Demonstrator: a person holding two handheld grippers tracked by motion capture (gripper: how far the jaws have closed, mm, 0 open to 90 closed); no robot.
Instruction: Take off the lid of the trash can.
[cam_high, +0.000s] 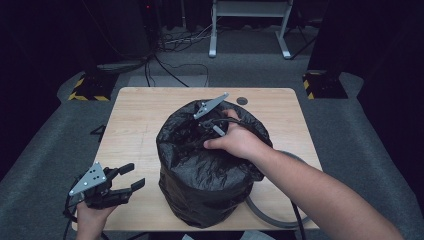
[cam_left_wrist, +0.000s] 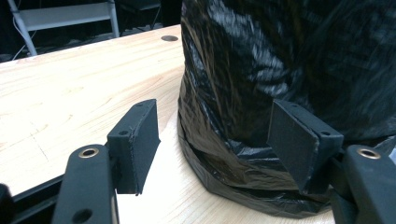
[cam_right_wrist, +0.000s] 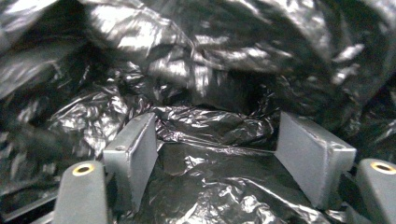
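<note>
At the lower left of the high view, the left gripper (cam_high: 131, 182) hangs over the near corner of the pale wooden table (cam_high: 140, 125), its black jaws spread wide and empty; in its own view they (cam_left_wrist: 212, 144) frame the foot of the bin without touching it. At centre frame stands a round bin lined with a crinkled, glossy black plastic bag (cam_high: 205, 175). From the lower right, a bare forearm reaches to the bin's mouth, where the right gripper (cam_right_wrist: 215, 149) points into the liner, jaws well apart, clamping nothing.
</note>
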